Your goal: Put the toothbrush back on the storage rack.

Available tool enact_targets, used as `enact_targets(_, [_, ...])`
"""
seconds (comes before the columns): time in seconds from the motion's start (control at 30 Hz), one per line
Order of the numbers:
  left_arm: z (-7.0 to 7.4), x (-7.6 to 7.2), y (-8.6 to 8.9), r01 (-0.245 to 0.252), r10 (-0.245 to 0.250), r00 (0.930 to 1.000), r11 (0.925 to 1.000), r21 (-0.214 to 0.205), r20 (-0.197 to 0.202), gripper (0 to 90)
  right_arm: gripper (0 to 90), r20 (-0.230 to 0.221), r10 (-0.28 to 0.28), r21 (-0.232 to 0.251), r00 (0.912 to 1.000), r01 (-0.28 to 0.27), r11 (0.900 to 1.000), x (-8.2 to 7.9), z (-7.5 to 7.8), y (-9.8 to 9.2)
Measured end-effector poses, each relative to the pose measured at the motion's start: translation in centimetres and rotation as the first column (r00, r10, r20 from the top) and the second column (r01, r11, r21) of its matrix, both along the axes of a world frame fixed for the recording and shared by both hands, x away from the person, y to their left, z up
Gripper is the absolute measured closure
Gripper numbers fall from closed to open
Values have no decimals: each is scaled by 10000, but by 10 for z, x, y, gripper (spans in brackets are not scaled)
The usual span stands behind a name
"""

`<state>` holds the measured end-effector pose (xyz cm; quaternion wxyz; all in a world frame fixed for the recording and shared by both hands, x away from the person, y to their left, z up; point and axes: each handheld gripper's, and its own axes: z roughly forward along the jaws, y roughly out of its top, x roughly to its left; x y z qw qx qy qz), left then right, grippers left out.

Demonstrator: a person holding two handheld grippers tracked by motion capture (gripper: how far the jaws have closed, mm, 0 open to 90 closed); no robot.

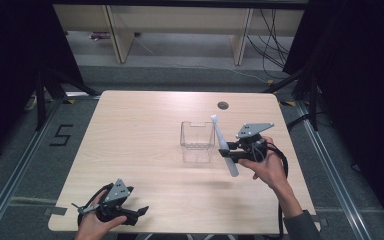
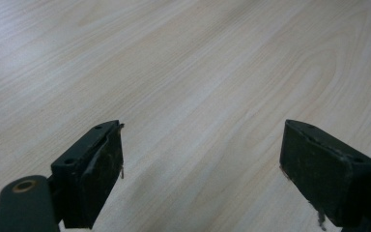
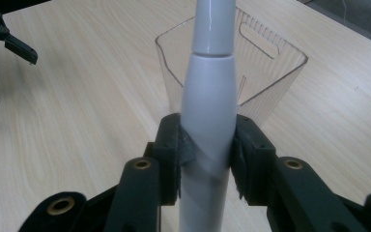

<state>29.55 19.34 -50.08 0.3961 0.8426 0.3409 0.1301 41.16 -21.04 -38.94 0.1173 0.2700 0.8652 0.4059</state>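
White stick (image 1: 225,146) clamped in R gripper (image 1: 228,151) beside clear bin (image 1: 197,135); L gripper (image 1: 139,212) at table edge.

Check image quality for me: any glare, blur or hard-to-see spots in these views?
High view: even light, dark curtains at the sides, and the clear container is faint against the table. Left gripper view: near jaws slightly soft, wood grain readable. Right gripper view: glare streak on the white tool, with the container rim behind it sharp enough.

Right gripper (image 1: 228,149): I see it clamping a white wand (image 1: 224,145) beside the clear bin (image 1: 197,135).
Left gripper (image 1: 139,212): jaws apart, at the near table (image 1: 130,130) edge.
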Motion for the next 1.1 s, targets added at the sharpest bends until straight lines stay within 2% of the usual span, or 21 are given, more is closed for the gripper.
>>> enact_targets(0.1, [0,0,1,-24,24,10000,10000,69,31,148,667,169,-192,196,9997,189,9996,3,5,2])
enact_targets(0.2, [0,1,1,66,-66,10000,10000,19,-22,148,667,79,-222,241,9997,220,9995,4,8,4])
enact_targets(0.23, [0,1,0,33,-33,10000,10000,79,-28,148,667,276,-98,172,9996,93,9998,6,11,5])
enact_targets(0.33, [0,1,0,39,-38,10000,9999,137,-40,148,667,271,-173,133,9995,170,9998,6,15,7])
enact_targets(0.37, [-1,1,1,42,-42,10000,10000,37,-3,148,667,480,-164,98,9987,160,9998,7,18,9])
enact_targets(0.43, [-1,1,0,10,-10,10000,10000,24,-11,148,667,392,-93,111,9992,88,9999,7,20,10])
enact_targets(0.5, [-1,1,0,29,-29,10000,10000,18,6,148,667,531,-140,196,9985,130,9997,8,21,14])
enact_targets(0.53, [-1,1,0,44,-44,10000,10000,21,6,148,667,604,-23,41,9982,20,10000,9,23,14])
enact_targets(0.57, [-1,1,0,47,-47,10000,10000,30,-3,148,667,411,-81,124,9991,76,9999,8,25,16])
enact_targets(0.6, [-1,1,0,47,-47,10000,10000,38,-19,148,667,619,-62,154,9981,52,9999,10,26,17])
enact_targets(0.67, [-1,1,0,50,-50,10000,10000,41,-8,148,667,546,-6,193,9985,-5,9998,11,29,19])
enact_targets(0.7, [0,0,0,26,-26,10000,10000,67,10,148,667,735,26,166,9973,-39,9999,12,32,20])
enact_targets(0.8, [0,0,0,16,-16,10000,10000,73,8,148,667,579,-65,221,9983,52,9997,12,36,23])
enact_targets(0.83, [-1,1,0,40,-40,10000,10000,43,12,148,667,902,-1,219,9959,-19,9998,14,37,23])
enact_targets(0.87, [-1,1,0,45,-45,10000,10000,39,-4,148,667,734,6,352,9973,-32,9994,14,40,26])
enact_targets(1.0, [0,0,0,61,-61,10000,10000,49,-55,148,667,832,59,189,9965,-75,9998,17,46,30])
enact_targets(1.1, [0,0,0,23,-23,10000,10000,72,4,148,667,878,66,374,9961,-99,9993,22,49,37])
